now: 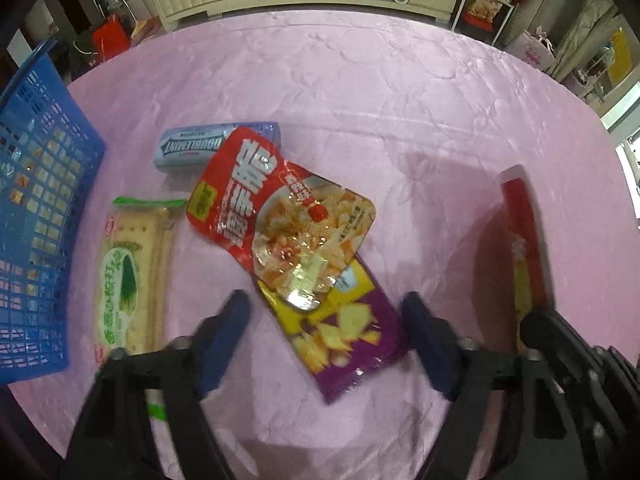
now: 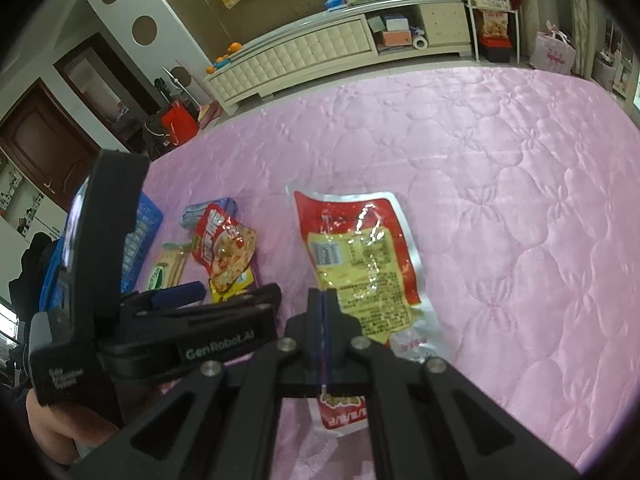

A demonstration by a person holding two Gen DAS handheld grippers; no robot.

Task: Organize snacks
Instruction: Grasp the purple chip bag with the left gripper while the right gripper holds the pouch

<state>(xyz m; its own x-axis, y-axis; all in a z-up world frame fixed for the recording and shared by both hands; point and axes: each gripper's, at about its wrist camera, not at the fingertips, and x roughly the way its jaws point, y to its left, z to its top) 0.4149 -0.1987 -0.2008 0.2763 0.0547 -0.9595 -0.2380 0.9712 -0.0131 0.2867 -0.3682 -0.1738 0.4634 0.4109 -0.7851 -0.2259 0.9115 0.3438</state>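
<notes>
Our right claw (image 2: 324, 300), fingers pressed together, pinches the red-and-yellow packet (image 2: 360, 256) at center frame; our left claw (image 1: 324, 316) hangs wide open, empty, over the purple bag (image 1: 348, 332), red pouch (image 1: 280, 204), crackers (image 1: 132, 264) and blue basket (image 1: 36, 208) at left.

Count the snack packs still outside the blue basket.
5. Doublemint pack farthest; red pouch overlapping the purple bag; cracker pack beside the blue basket; red-and-yellow pouch in the right gripper's jaws. Others may be hidden.
</notes>
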